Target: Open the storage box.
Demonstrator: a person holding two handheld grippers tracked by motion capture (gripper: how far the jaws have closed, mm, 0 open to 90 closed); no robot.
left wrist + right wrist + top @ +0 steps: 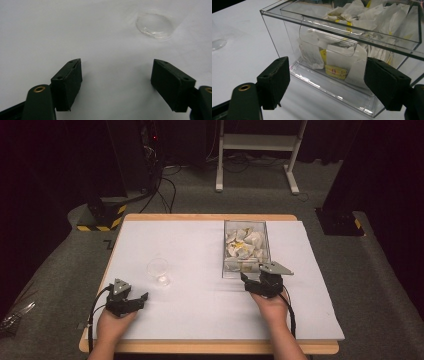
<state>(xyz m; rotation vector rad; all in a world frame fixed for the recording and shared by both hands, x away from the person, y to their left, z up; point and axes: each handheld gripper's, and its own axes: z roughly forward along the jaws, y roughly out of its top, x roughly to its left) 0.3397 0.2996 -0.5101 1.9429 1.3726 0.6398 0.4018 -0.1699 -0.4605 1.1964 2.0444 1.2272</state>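
A clear plastic box (226, 251) (287, 27) full of white tea bags (245, 245) (338, 58) with yellow tags stands right of the table's middle. My right gripper (254, 278) (327, 82) is just in front of the box's near end, jaws open. They face the low front slot, where tea bags show, and nothing is between the pads. A clear glass cup (158, 271) (155, 25) stands upright at the left. My left gripper (142, 298) (116, 75) rests near the front left, a little short of the cup, open and holding nothing.
A white sheet (200, 310) covers the wooden table (210, 347). Grey carpet surrounds it, with a white stand (257, 142) and cables behind and dark equipment bases at both sides. In the right gripper view the cup (217, 42) sits far left.
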